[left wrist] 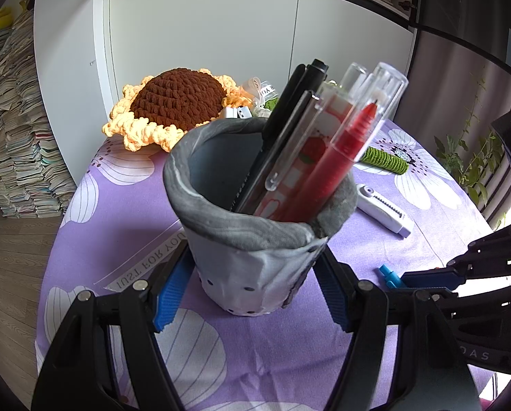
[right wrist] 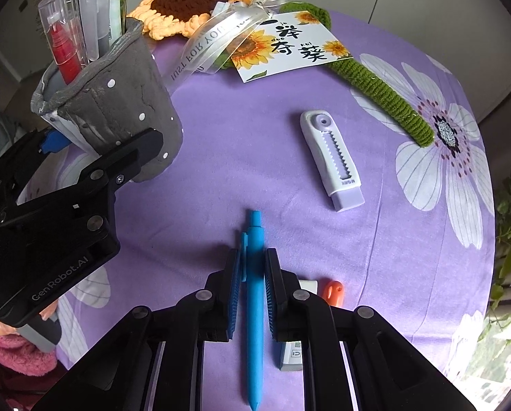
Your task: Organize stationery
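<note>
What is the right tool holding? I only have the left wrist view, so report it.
Observer: The right tool has a blue pen between its fingers, with the pads against both sides and the clicker end pointing forward.
Operator: Now list whatever lies behind that tool's fingers.
Observer: A white eraser and a small orange item lie on the purple cloth, just beside its right finger.
</note>
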Available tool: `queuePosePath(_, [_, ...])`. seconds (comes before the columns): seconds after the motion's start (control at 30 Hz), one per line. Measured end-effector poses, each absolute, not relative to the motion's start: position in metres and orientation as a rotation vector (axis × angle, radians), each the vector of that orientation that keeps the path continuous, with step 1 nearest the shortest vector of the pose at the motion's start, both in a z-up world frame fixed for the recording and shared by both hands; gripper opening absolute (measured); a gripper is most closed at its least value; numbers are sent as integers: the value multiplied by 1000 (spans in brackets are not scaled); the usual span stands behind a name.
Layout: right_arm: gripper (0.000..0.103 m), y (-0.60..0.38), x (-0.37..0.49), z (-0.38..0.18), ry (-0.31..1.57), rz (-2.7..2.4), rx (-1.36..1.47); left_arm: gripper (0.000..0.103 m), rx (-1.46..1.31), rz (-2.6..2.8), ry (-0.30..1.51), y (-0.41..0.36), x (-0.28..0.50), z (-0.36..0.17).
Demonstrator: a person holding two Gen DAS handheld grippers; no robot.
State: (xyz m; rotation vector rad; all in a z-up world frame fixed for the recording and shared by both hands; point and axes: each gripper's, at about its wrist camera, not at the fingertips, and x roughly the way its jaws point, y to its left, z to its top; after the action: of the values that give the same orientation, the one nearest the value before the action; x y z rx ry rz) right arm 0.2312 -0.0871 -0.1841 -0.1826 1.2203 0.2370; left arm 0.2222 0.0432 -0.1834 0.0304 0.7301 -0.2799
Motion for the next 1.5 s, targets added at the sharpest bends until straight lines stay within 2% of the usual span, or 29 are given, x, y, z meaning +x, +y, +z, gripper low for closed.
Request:
queuePosePath(0.23, [13,-83,248,-180,1220,252,-147,69,31,-280,730,43,222,-183])
queuePosePath(0.6, [13,-136,263,-177,1259,258,28,68,31,-280,730,43,222,-183])
queuePosePath(0.8, [13,-122,271,-176,1261,231,-30,69,31,-281,730,43,222,-183])
queuePosePath(1.0, [13,-72,242,-182,1177,184,-271,69,31,-281,730,43,222,-184])
queuePosePath(1.1, [13,-73,245,-180,1200,212,-205,69,31,-281,730,43,222,-184])
queuePosePath(1.27, [13,-100,241,-156,1171,264,-28,68,32,-281,730,43,222,-184])
queuePosePath(1.5, [13,-118,217,-110,1031,278,45,68,32,-281,730,43,222,-184])
